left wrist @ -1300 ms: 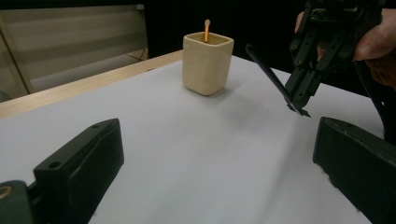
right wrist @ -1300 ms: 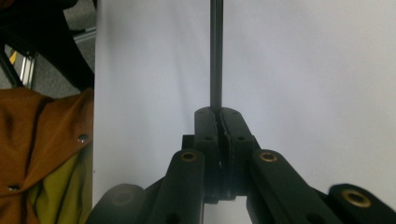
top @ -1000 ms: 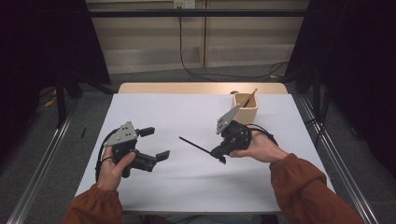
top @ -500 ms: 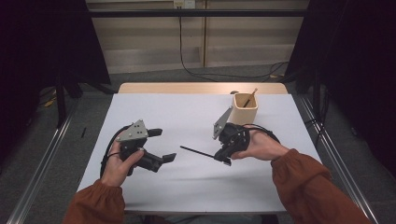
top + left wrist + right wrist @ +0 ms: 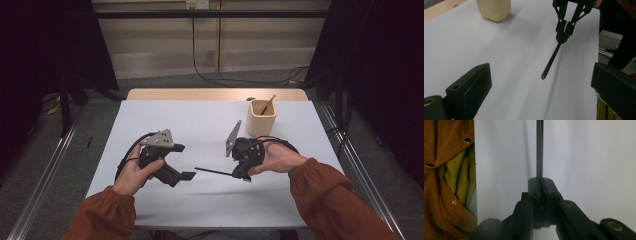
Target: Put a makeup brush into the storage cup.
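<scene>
While clamped shut on one end of the thin black stick (image 5: 214, 172), right gripper (image 5: 243, 176) held near the wooden cup (image 5: 261, 119), stick pointed away from the cup toward the left gripper (image 5: 183, 162), jaws spread wide, empty.

So the desk (image 5: 210, 120) had a plain white top with a strip of bare light wood showing along the far edge. Sitting directly on it was a pale wooden cup (image 5: 261, 118) near the far right corner, with a thin stick (image 5: 268, 104) leaning inside.
</scene>
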`<state>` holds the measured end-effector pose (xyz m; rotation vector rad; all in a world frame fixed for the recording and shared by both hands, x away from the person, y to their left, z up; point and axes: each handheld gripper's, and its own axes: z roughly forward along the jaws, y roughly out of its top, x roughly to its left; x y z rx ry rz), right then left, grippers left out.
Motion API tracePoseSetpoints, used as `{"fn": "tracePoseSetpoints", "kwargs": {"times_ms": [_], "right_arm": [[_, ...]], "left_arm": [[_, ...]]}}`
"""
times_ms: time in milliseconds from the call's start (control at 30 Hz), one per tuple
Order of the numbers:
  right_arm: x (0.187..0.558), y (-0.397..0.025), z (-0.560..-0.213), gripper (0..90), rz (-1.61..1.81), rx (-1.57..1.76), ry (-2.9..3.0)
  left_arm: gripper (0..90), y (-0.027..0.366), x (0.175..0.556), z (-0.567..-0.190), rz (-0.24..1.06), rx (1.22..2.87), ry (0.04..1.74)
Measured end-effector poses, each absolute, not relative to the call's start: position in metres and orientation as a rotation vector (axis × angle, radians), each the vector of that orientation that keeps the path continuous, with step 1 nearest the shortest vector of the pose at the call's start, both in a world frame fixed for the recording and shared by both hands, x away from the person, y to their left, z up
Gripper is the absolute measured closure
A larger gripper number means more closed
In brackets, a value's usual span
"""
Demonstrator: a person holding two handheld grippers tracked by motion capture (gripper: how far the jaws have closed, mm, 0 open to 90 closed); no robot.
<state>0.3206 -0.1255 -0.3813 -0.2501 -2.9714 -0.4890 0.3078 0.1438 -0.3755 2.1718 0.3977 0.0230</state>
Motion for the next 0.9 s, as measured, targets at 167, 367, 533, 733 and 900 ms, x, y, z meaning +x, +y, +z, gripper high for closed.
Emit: {"fn": "tracePoseSetpoints", "kwargs": {"times_ms": [167,367,533,733,900], "right_arm": [[0.320,-0.123,-0.384,86.1,-0.435,-0.223,-2.971],[0.323,-0.121,-0.391,86.0,-0.375,-0.214,-2.955],[0.322,-0.118,-0.392,86.0,-0.345,-0.194,-2.954],[0.320,-0.116,-0.392,86.0,-0.310,-0.169,-2.965],[0.319,-0.113,-0.394,86.0,-0.261,-0.148,-2.965]], "left_arm": [[3.2,0.136,0.309,-0.379,-0.002,2.237,0.383],[4.0,0.129,0.308,-0.379,-0.054,2.298,0.340],[5.0,0.124,0.309,-0.379,-0.049,2.357,0.281],[5.2,0.116,0.312,-0.382,-0.095,2.413,0.249],[5.6,0.106,0.310,-0.387,-0.169,2.499,0.193]]}}
